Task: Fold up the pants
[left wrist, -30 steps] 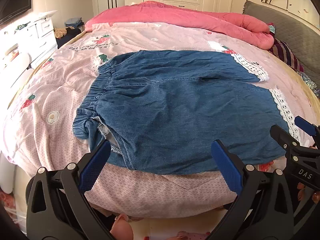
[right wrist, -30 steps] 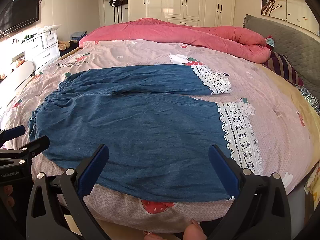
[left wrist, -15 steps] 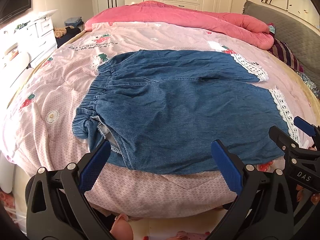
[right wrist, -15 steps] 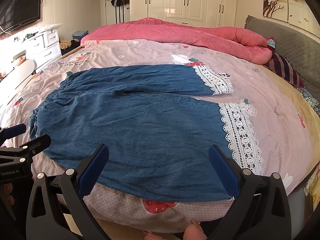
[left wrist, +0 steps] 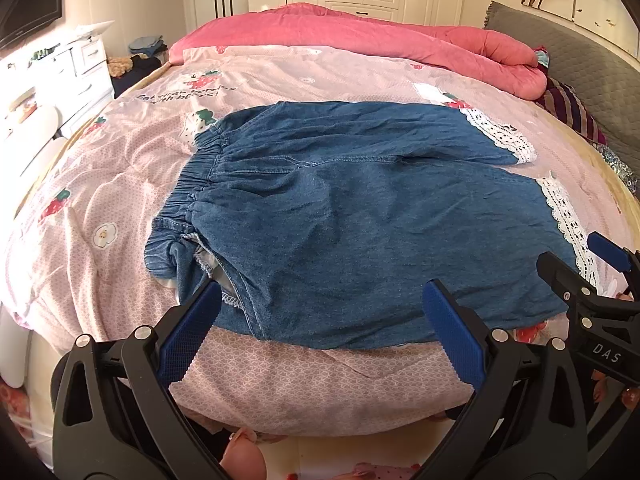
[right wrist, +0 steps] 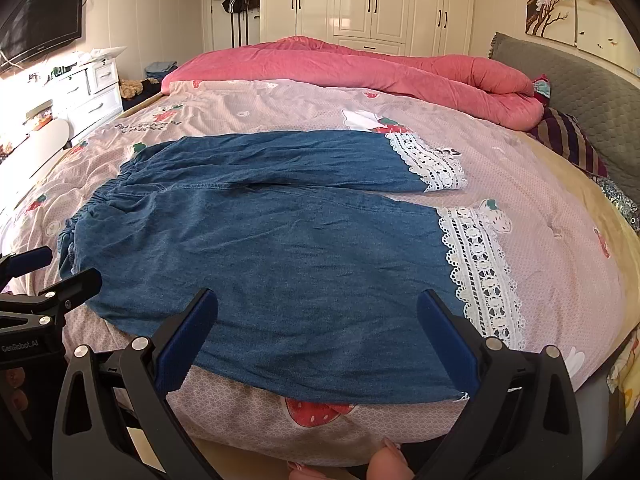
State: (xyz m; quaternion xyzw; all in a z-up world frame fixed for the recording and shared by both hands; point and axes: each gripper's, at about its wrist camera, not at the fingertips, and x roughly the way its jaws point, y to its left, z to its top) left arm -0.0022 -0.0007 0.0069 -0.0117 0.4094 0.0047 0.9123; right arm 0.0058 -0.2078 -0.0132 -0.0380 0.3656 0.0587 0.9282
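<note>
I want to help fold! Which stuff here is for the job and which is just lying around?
For the job:
denim pants
left gripper, jaws open
right gripper, jaws open

Just lying around:
pink quilt
rolled pink blanket
striped pillow

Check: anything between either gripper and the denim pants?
Nothing visible. The blue denim pants with white lace cuffs lie flat on the pink strawberry-print quilt; the left gripper and right gripper are open, facing the near edge.
</note>
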